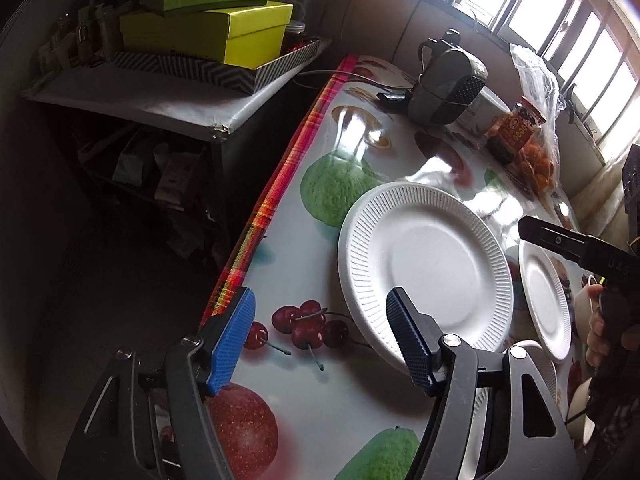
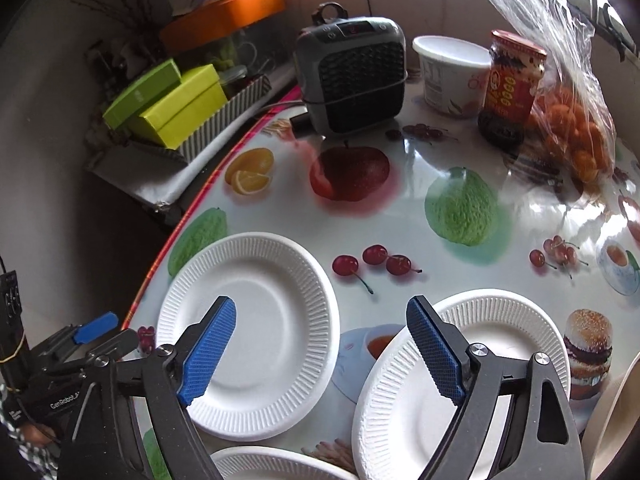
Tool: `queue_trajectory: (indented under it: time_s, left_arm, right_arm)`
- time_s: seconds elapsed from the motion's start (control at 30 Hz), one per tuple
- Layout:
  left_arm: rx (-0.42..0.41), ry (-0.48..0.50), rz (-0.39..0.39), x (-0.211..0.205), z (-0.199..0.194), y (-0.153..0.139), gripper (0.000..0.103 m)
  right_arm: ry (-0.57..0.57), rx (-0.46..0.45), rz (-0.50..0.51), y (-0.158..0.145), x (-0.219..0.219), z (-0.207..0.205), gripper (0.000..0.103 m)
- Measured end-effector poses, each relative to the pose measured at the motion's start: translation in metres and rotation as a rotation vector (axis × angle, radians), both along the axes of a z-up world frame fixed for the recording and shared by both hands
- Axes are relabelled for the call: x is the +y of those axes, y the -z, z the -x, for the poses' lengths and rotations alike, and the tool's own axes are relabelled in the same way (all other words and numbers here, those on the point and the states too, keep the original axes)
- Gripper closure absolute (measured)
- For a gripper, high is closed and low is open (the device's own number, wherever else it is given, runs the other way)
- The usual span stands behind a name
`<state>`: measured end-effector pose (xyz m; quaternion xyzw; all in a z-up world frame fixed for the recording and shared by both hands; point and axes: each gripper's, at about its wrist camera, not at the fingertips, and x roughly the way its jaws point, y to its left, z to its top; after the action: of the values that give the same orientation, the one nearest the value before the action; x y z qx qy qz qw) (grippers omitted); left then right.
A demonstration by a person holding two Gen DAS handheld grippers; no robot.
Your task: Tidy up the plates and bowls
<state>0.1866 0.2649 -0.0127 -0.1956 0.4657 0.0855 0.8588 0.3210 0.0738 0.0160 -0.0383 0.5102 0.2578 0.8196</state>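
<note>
Daylight from a row of windows [image 1: 560, 12] falls across a glossy fruit-print tablecloth [image 2: 400, 208] that covers the table, its red striped edge running along the left side. Toward the far edge of the table stand a grey portable heater [image 2: 352, 76], a white plastic tub [image 2: 450, 74], a red-labelled sauce jar [image 2: 510, 88] and a clear plastic bag of small orange fruit [image 2: 572, 136]. Beyond the left edge, a side shelf carries two lime-green boxes [image 1: 208, 28] in a zigzag-patterned tray [image 1: 224, 70].

Near the left edge of the table lies a white ribbed paper plate [image 2: 248, 332], flat and empty. A second white paper plate [image 2: 464, 380] lies to its right, apart from the first, near the front edge. The rim of a third white plate [image 2: 276, 462] shows at the very front edge.

The left gripper [image 1: 320, 344] hangs above the table with its blue pads wide apart and nothing between them; its right pad overlaps the near rim of the first plate in the view, and contact cannot be told. The right gripper [image 2: 320, 352] also stands wide open and empty, over the gap between the two plates, one blue pad above each plate.

A hand [image 1: 604, 332] grips the right gripper's handle.
</note>
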Motion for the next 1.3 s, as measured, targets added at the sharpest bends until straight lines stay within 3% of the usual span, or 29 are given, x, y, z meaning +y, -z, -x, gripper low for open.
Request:
queue_trajectory:
  time_s: [0.2, 0.37, 0.47, 0.73, 0.8, 1.3]
  left_arm:
    - [0.023, 0.008, 0.033, -0.003, -0.011, 0.009, 0.043]
    - [0.041, 0.009, 0.059, -0.004, -0.017, 0.015, 0.057]
    - [0.036, 0.004, 0.062, -0.005, -0.018, 0.015, 0.059]
    - [0.041, 0.002, 0.091, -0.003, -0.021, 0.017, 0.075]
    - [0.039, 0.002, 0.095, -0.003, -0.022, 0.017, 0.076]
    - [0.037, -0.007, 0.103, -0.007, -0.027, 0.017, 0.086]
  right_arm:
    - [0.011, 0.056, 0.014, 0.02, -0.003, -0.01, 0.026]
    - [-0.01, 0.091, 0.001, 0.029, -0.002, -0.012, 0.037]
    - [-0.018, 0.107, -0.007, 0.032, 0.0, -0.013, 0.042]
    - [-0.031, 0.125, -0.01, 0.038, 0.001, -0.013, 0.062]
    - [-0.032, 0.127, -0.009, 0.038, 0.001, -0.013, 0.068]
    - [-0.06, 0.125, -0.005, 0.037, 0.007, -0.01, 0.082]
